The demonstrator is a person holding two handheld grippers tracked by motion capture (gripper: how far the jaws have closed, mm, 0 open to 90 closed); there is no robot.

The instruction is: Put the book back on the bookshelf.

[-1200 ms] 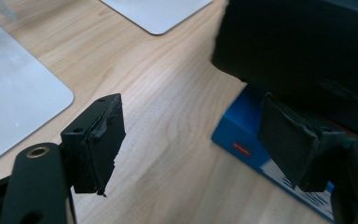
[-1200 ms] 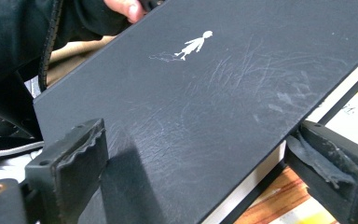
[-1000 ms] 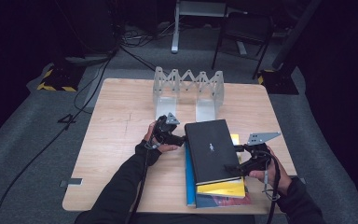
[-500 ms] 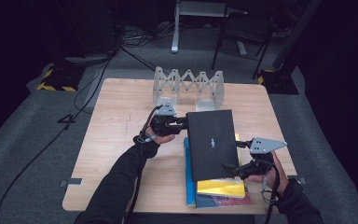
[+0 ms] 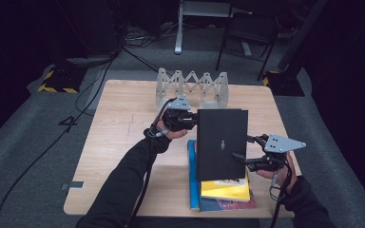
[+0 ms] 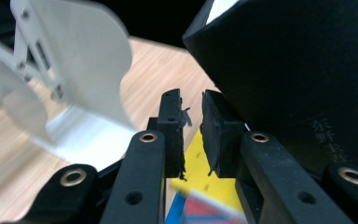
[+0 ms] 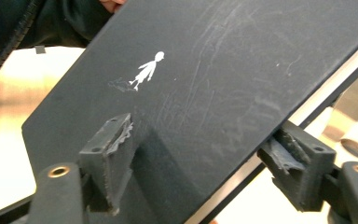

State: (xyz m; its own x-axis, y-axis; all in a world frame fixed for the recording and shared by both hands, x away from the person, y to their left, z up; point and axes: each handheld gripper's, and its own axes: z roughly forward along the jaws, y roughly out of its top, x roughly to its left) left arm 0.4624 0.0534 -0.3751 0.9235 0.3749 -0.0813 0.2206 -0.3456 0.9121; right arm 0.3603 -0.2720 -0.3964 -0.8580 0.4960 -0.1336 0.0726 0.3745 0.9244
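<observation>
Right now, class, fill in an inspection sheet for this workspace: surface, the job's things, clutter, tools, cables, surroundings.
Surface: light wooden table, bare at its left.
Job's things: black book lifted and tilted above a stack with a yellow book and a blue book.
Clutter: white folding rack at the far edge.
Tools: left tool at the black book's left edge, jaws nearly together; right tool with jaws spread across the book's right edge.
Cables: cable along the left forearm; more on the floor.
Surroundings: grey carpet, dark room.

Table surface, high view.
Light wooden table [image 5: 119, 156] carries a white accordion-fold rack [image 5: 192, 88] near its far edge and a book stack near the front: yellow book [image 5: 223, 187] over a blue one [image 5: 193, 190].
</observation>
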